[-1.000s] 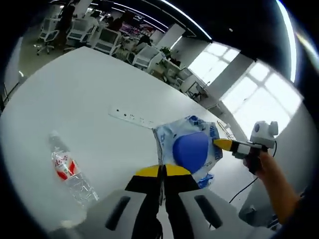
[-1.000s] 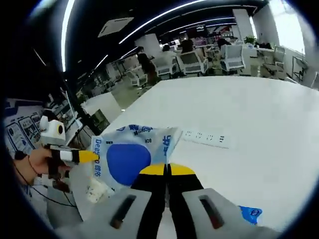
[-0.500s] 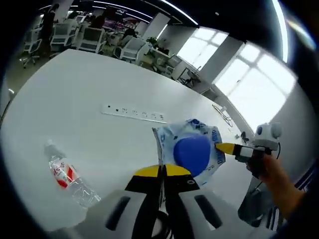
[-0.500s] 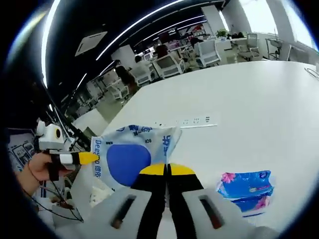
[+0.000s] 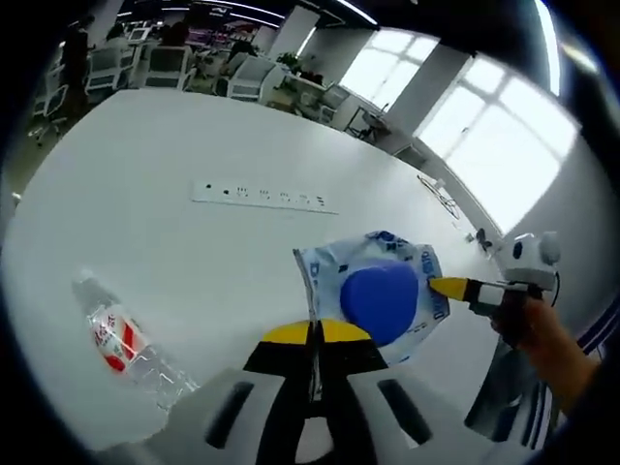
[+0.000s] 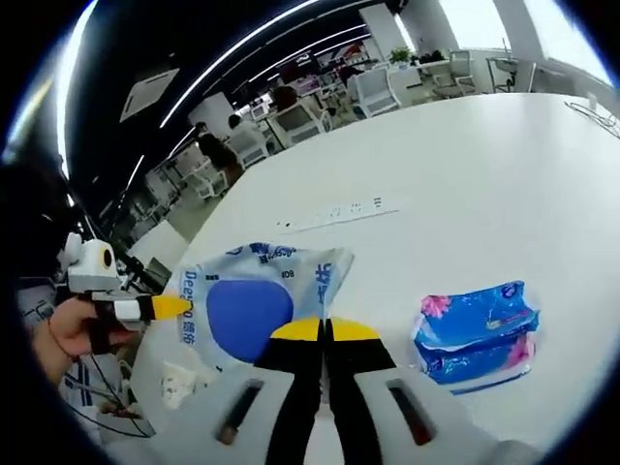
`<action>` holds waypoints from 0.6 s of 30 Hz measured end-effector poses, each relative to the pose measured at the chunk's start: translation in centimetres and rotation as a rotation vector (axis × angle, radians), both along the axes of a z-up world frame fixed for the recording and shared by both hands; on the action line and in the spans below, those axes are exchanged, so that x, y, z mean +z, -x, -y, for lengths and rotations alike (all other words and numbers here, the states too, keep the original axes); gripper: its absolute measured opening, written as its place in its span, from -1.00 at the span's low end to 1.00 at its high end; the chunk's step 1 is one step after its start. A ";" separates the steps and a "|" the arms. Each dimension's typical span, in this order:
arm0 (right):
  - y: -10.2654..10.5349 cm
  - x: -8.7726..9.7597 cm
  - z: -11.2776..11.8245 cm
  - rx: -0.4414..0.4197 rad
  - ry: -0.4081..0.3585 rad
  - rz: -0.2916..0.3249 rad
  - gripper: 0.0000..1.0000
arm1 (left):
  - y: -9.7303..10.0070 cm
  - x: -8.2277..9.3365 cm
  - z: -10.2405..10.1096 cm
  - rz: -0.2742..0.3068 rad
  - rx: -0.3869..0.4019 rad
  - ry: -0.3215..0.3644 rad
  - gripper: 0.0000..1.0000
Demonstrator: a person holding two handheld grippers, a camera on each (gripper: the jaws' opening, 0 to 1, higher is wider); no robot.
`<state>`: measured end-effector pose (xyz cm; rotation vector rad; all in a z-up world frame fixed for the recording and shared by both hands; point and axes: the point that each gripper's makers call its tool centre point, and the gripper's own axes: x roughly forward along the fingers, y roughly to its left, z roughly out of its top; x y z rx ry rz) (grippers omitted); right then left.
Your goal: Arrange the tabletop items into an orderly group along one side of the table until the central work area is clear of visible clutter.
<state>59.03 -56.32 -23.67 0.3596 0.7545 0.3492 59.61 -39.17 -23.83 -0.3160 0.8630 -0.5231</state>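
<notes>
A blue-and-white wipes pack [image 5: 378, 295] with a large blue circle is held between both grippers above the white table [image 5: 145, 194]. My left gripper [image 5: 315, 332] is shut on its near edge, yellow tips pressed together. In the left gripper view the right gripper [image 5: 448, 288] comes in from the right and pinches the pack's far edge. In the right gripper view my right gripper [image 6: 325, 329] is shut on the wipes pack [image 6: 252, 305], and the left gripper [image 6: 172, 307] grips its left edge. A clear water bottle [image 5: 116, 339] with a red label lies on its side.
A white power strip [image 5: 262, 197] [image 6: 329, 211] lies across the table's middle. A blue tissue pack [image 6: 475, 334] with pink flowers lies to the right of my right gripper. A small white object [image 6: 177, 383] sits near the table edge. Office chairs and desks stand beyond the table.
Both grippers stay shut on the wipes pack. Both views have shifted with the hands; the blue tissue pack has come fully into the right gripper view.
</notes>
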 end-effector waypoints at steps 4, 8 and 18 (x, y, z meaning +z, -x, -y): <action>-0.1 -1.3 0.6 -0.023 0.011 -0.025 -1.00 | -0.1 -1.4 0.5 -0.021 -0.012 -0.007 -1.00; -0.1 -2.3 1.0 -0.027 0.037 -0.042 -1.00 | 0.0 -2.6 0.8 -0.042 -0.020 -0.010 -1.00; -0.2 -5.4 1.5 -0.041 0.097 -0.091 -1.00 | -0.1 -5.5 1.3 -0.089 -0.015 -0.037 -1.00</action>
